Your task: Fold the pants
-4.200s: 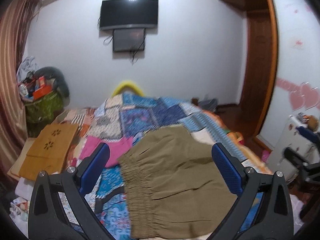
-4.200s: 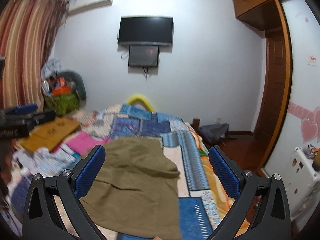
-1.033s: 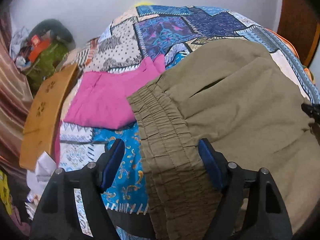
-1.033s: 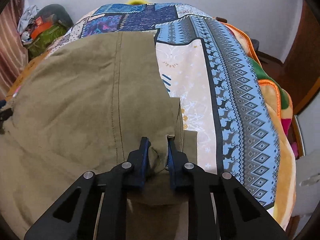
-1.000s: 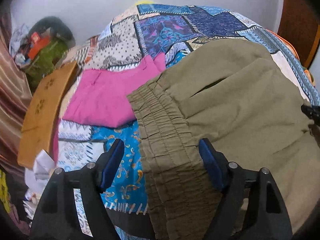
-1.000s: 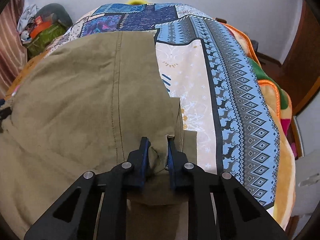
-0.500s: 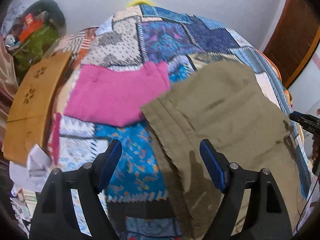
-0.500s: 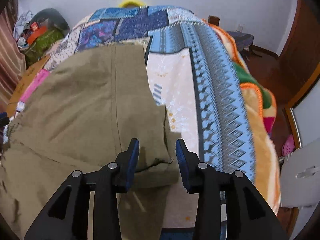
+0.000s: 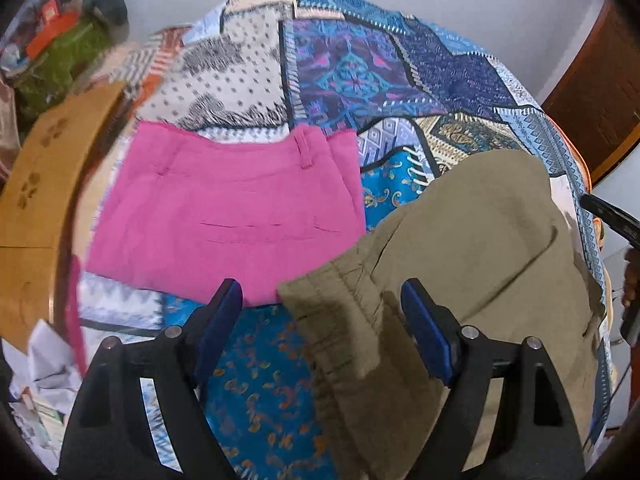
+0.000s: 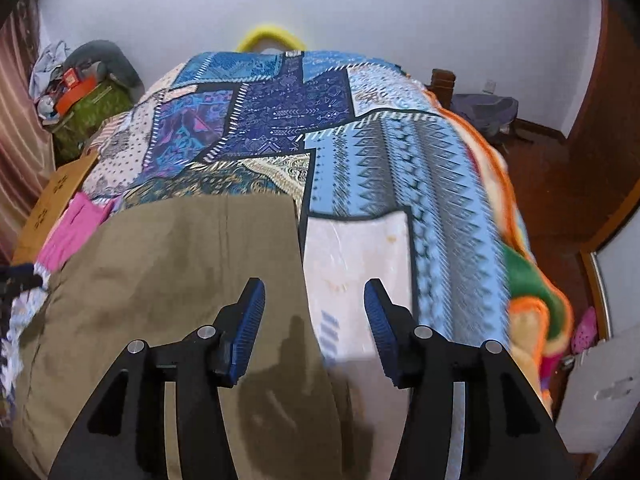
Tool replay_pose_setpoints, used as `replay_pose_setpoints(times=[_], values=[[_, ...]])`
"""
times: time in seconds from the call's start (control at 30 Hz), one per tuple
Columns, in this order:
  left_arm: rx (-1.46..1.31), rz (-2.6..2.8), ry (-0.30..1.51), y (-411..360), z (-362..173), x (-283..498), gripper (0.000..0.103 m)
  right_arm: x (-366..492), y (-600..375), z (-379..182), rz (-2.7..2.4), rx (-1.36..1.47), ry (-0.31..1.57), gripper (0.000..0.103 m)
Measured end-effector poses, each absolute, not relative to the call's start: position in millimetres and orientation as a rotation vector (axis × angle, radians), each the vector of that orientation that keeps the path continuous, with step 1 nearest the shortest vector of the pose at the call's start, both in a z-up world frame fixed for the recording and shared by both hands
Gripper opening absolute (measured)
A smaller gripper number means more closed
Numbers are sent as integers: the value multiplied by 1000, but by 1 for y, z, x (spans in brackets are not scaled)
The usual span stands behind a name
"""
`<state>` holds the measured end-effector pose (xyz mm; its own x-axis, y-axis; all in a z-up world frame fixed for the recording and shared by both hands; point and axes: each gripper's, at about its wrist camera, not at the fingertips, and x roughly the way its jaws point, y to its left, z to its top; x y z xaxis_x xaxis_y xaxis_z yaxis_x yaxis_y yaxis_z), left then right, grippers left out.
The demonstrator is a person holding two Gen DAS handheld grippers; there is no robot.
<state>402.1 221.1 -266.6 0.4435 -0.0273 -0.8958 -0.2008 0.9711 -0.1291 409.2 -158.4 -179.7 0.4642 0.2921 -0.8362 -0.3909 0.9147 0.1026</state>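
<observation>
Olive-green pants [image 9: 472, 264] lie spread on the patchwork bedspread [image 9: 352, 64], their elastic waistband toward my left gripper [image 9: 322, 300]. That gripper is open and empty, hovering just above the waistband corner. In the right wrist view the pants [image 10: 180, 280] fill the lower left, with their right edge running up between my fingers. My right gripper [image 10: 314, 308] is open and empty, raised above that edge. The right gripper's black tip also shows at the left view's far right [image 9: 612, 216].
Folded pink pants [image 9: 224, 208] lie on the bed left of the olive ones. A tan wooden board [image 9: 36, 184] lies at the bed's left side. Cluttered bags [image 10: 88, 92] stand at the far left corner. The bed's right edge [image 10: 520, 240] drops to a wooden floor.
My right gripper opened, let go of the pants' edge and lifted back. My left gripper stayed open and pulled back and up, off the waistband. The pants now lie flatter.
</observation>
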Motion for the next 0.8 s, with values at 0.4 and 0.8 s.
replay_pose_setpoints(times=[0.4,0.8], values=[[-232,78,1123,221,-294,417,82,466,-110,-225,490,-86,1004,48],[10,169,1032,194,-281,408,56,446,-91,-214,446,-224,889,11]])
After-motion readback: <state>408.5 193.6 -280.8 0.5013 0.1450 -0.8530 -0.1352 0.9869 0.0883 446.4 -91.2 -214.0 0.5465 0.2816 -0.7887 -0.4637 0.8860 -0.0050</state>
